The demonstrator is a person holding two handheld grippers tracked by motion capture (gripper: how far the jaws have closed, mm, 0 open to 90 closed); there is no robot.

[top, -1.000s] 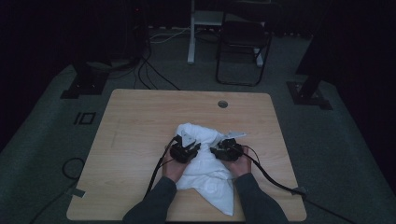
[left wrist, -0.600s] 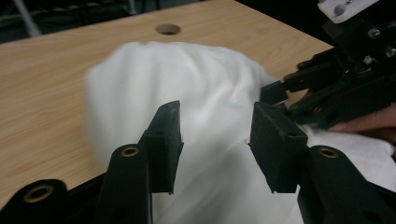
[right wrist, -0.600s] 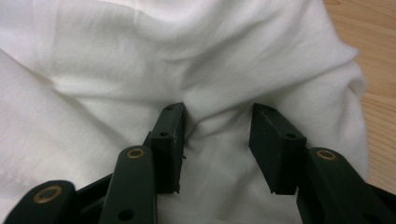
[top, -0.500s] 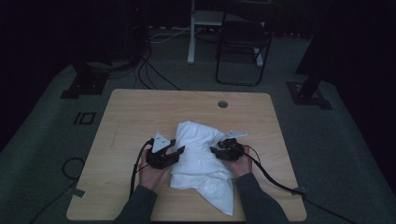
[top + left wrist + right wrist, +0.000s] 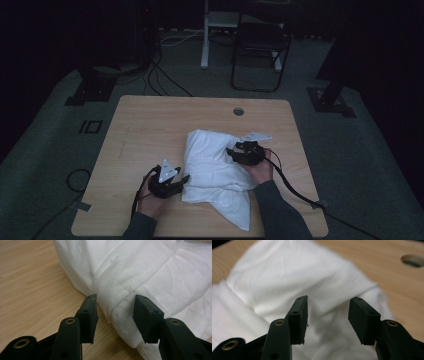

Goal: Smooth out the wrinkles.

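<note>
A white cloth [image 5: 212, 162] lies crumpled and partly folded on the wooden table [image 5: 140, 135]. My left gripper [image 5: 184, 180] sits low at the cloth's front left edge. In the left gripper view its jaws [image 5: 116, 298] stand apart; they have just been opening. A hemmed fold of the cloth [image 5: 140, 267] lies between them, and the pads do not press on it. My right gripper [image 5: 232, 151] hovers over the cloth's right side. Its jaws [image 5: 329, 300] have also just been opening, with nothing pinched and the cloth [image 5: 287, 272] below them.
A round cable hole [image 5: 238, 111] is in the table near its far edge, also seen as the hole [image 5: 413, 260] in the right gripper view. A dark chair [image 5: 262, 40] and floor cables stand beyond the table. Bare wood lies left of the cloth.
The left gripper has moved from the middle of the cloth out to its left front edge and its jaws stand wider. The right gripper has risen a little over the cloth.
</note>
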